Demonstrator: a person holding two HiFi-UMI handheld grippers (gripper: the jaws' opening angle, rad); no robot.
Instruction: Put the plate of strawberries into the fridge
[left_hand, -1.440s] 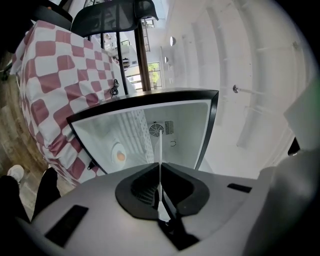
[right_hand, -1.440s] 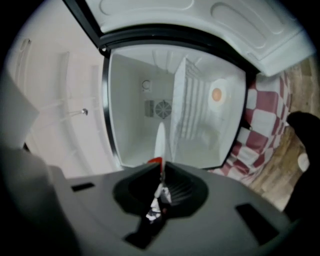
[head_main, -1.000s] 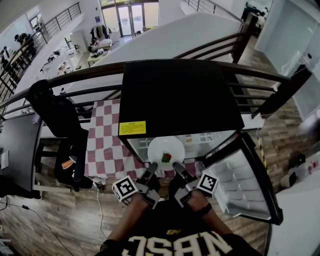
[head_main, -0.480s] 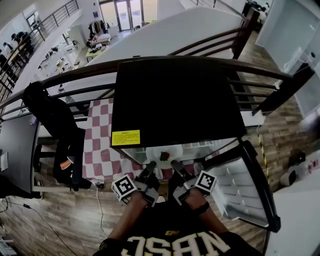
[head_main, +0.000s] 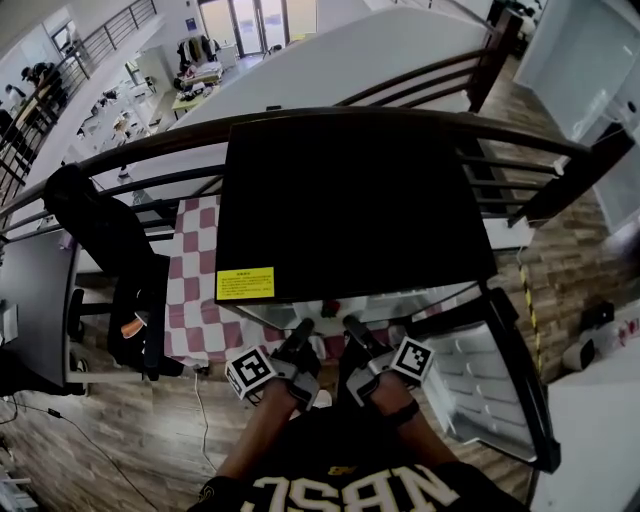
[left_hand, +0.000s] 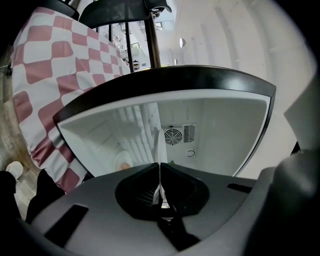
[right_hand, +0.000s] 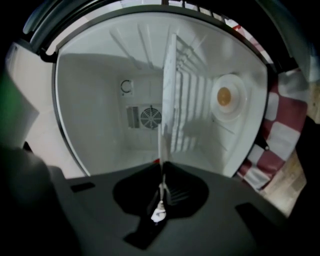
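Note:
Both grippers hold the white plate by its near rim. In the left gripper view it stands edge-on (left_hand: 160, 147) between the shut jaws of my left gripper (left_hand: 160, 169). The right gripper view shows the same edge (right_hand: 167, 100) clamped in my right gripper (right_hand: 163, 165). In the head view the left gripper (head_main: 303, 330) and right gripper (head_main: 352, 327) reach into the open fridge (head_main: 350, 200). Its black top hides nearly all of the plate. Only a bit of red strawberry (head_main: 333, 306) shows at the opening.
The fridge door (head_main: 490, 380) hangs open to the right. Inside are white walls, a rear fan (right_hand: 150, 117) and a small dish (right_hand: 226, 97) holding something orange. A red-checked cloth (head_main: 200, 290) lies left of the fridge, with a dark chair (head_main: 110, 240) beyond.
Both grippers moved forward with the plate. A second ago it lay in full view at the fridge opening; now it is almost wholly under the fridge's top.

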